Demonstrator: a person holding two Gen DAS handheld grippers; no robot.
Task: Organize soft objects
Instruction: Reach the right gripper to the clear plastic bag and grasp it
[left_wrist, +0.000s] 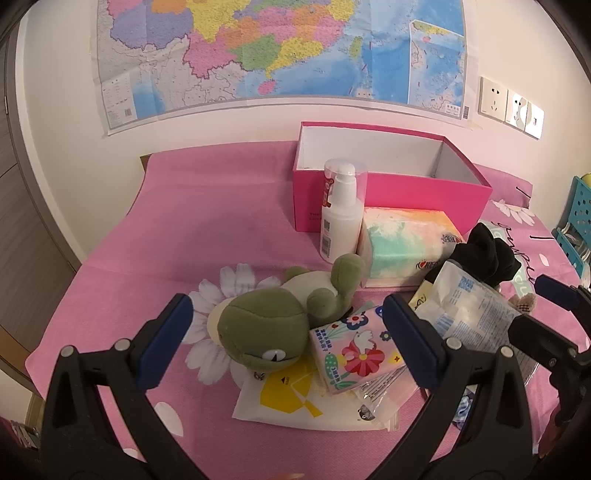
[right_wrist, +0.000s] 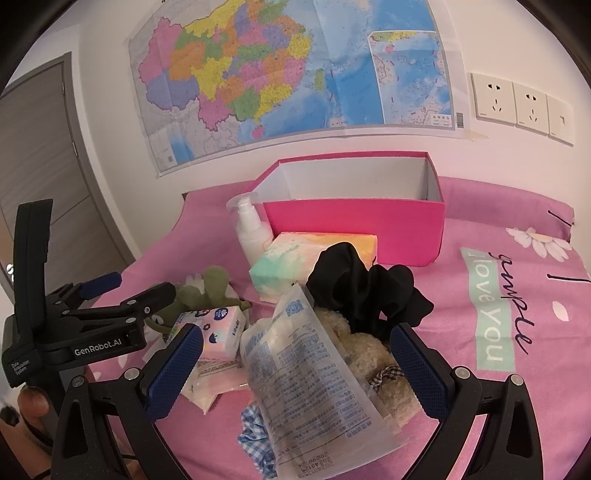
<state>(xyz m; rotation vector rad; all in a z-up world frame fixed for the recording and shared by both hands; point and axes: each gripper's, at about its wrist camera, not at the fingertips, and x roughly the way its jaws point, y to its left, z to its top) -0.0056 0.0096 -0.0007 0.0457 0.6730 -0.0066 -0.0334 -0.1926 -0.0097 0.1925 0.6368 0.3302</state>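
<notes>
A green plush frog (left_wrist: 269, 325) lies on the pink bedspread, between the open fingers of my left gripper (left_wrist: 288, 332). A flowered tissue pack (left_wrist: 354, 350) lies beside the frog. My right gripper (right_wrist: 295, 365) is open over a clear printed plastic bag (right_wrist: 303, 384) and a beige teddy bear (right_wrist: 373, 362). A black cloth (right_wrist: 362, 291) lies behind the bear. A large pastel tissue pack (left_wrist: 402, 247) lies in front of the open pink box (left_wrist: 388, 192), which looks empty. The left gripper also shows in the right wrist view (right_wrist: 125, 291).
A white pump bottle (left_wrist: 340, 214) stands upright by the box's front left corner. A white and yellow packet (left_wrist: 291, 398) lies under the frog. A blue checked cloth (right_wrist: 255, 435) lies under the bag. A teal crate (left_wrist: 576, 221) stands at the right. A map hangs on the wall.
</notes>
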